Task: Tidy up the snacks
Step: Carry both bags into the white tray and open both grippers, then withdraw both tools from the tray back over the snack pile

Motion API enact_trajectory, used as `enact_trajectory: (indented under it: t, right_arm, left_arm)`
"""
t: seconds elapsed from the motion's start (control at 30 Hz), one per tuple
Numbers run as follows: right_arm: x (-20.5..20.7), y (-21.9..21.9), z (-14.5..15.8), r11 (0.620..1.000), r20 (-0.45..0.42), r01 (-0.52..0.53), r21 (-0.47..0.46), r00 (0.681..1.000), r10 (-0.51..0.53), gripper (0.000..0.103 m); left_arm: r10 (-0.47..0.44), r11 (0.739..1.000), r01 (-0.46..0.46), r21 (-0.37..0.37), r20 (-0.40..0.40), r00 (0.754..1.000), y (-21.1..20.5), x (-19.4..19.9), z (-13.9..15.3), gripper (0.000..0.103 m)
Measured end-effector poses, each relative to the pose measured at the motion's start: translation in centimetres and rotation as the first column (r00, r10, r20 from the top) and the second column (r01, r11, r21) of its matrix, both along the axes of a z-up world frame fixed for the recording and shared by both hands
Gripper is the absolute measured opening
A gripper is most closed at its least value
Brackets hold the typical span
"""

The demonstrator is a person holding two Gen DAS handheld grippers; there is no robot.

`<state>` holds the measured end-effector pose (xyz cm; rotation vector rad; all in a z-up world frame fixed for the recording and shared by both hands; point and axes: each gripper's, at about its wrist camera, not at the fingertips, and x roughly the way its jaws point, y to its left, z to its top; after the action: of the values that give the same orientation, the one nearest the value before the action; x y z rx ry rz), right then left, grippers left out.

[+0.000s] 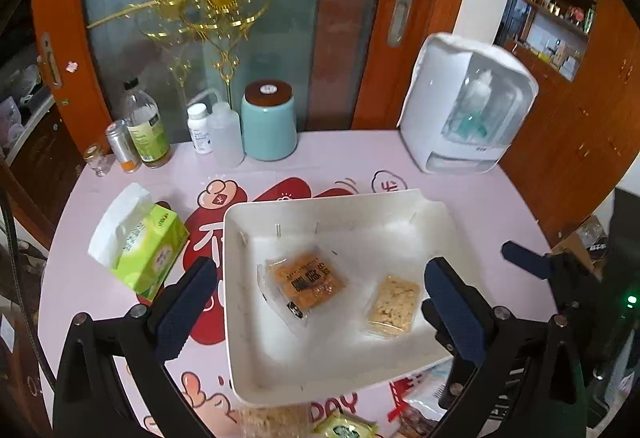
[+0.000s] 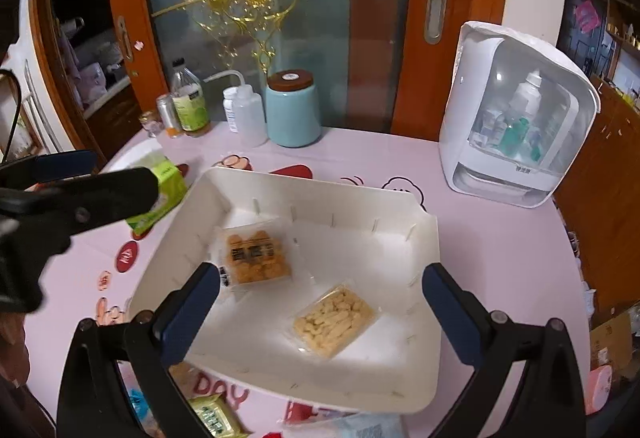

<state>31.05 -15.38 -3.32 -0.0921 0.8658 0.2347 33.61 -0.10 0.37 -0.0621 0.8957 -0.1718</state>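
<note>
Two wrapped snacks (image 2: 256, 258) lie in white tray (image 2: 320, 206).

Right gripper (image 2: 320, 302) jaws wide apart, nothing between the pads, poised over white tray (image 2: 280, 194) on the bench (image 2: 500, 258). Tray holds two clear-wrapped snacks lying apart: orange snack pack (image 2: 256, 254) toward the far left, pale snack pack (image 2: 334, 322) nearer. Left gripper (image 2: 68, 190) enters at left, above green tissue pack (image 2: 166, 182).
</note>
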Motion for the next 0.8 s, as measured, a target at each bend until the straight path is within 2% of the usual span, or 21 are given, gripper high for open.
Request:
enact_trajectory:
  t: [0.2, 0.43, 0.8]
  right_arm:
    - [-4.3, -0.2, 2.2, 0.999, 0.046, 0.008, 0.032, 0.999, -0.010, 0.102]
    - [-10.4, -0.5, 3.9, 0.998, 0.070, -0.023, 0.064, 0.997, 0.019, 0.102]
    - [-18.2, -1.3, 6.1, 0.994, 0.108, -0.052, 0.095, 0.993, 0.042, 0.102]
  left_arm:
    - [0.009, 1.000, -0.011, 0.015, 0.085, 0.996, 0.1, -5.3, 3.9, 0.103]
    - [0.016, 1.000, -0.016, 0.001, 0.134, 0.991, 0.4, -12.3, 6.9, 0.103]
    - [0.032, 0.999, -0.034, 0.006, 0.184, 0.982, 1.1, -22.3, 8.7, 0.103]
